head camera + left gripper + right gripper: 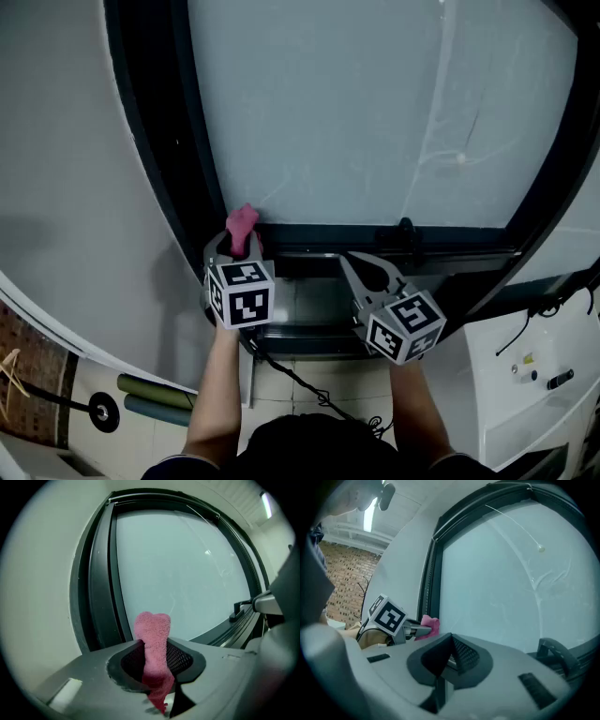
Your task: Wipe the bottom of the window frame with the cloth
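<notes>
A pink cloth (241, 225) sticks up from my left gripper (235, 246), whose jaws are shut on it, at the lower left corner of the dark window frame (375, 236). In the left gripper view the cloth (153, 653) stands pinched between the jaws before the glass. My right gripper (360, 265) is to the right, near the bottom rail, with jaws shut and nothing in them. The right gripper view shows the cloth (430, 625) and the left gripper's marker cube (387, 615) off to the left.
A black window handle (406, 229) sits on the bottom rail right of my right gripper. A thin white cord (433, 122) hangs across the glass. White equipment (534, 375) stands at lower right, and a cable (300, 382) trails below the sill.
</notes>
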{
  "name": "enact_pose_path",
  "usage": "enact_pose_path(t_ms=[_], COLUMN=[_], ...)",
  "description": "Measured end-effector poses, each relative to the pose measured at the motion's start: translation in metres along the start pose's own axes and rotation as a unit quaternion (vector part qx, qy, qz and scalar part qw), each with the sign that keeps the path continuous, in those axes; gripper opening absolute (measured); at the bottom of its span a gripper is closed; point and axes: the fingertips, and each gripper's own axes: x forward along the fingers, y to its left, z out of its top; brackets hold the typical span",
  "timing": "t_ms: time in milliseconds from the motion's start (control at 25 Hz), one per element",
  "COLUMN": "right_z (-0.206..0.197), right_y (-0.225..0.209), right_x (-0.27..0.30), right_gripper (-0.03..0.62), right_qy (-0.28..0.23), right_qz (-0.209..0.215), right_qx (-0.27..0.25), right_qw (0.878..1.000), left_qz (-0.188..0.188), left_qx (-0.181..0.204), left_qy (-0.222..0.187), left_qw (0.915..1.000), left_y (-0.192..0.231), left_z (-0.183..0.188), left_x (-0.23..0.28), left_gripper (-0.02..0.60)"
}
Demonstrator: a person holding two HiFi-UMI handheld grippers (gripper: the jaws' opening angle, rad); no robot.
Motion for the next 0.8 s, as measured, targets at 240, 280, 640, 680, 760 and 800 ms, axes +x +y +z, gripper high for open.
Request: enact_pose_path(t_ms=[240, 280, 640, 680, 760, 800], right_z=[-0.001, -0.001, -0.003, -0.002, 0.000, 0.001], right_y=[-0.001, -0.001, -0.010, -0.013, -0.018, -0.021], right_x=[0.007, 0.007, -0.002, -0.006, -0.013, -0.016], right_gripper=[0.008, 0.008, 0.008, 0.008, 0.008, 0.008], right_qy=[0.001, 0.002, 0.005, 0.005, 0.005, 0.005], right_qz=[0.002, 0.001, -0.015, -0.019, -0.026, -0.029], right_qx=[-0.001, 0.000, 0.002, 0.002, 0.000, -0.001], right_qw=[1.000, 1.000, 1.000, 1.000, 1.000, 1.000], left_qz=[0.035, 0.039, -0.009, -0.017, -0.033, -0.040], left_qx=[0.026, 0.027, 0.003, 0.000, -0.006, -0.008], left_qy=[0.030, 0.036, 0.076, 0.076, 0.077, 0.077], left_qw=[0.9986, 0.9982, 0.9970, 0.9969, 0.9965, 0.9962], left_y=[0.010, 0.011, -0.006, -0.010, -0.020, -0.026], left_z=[-0.024, -0.027, -0.052, -0.051, -0.050, -0.048], left_x=[0.023, 0.026, 0.044, 0.045, 0.047, 0.048], left_gripper=[0.114, 0.114, 0.112, 0.112, 0.112, 0.112])
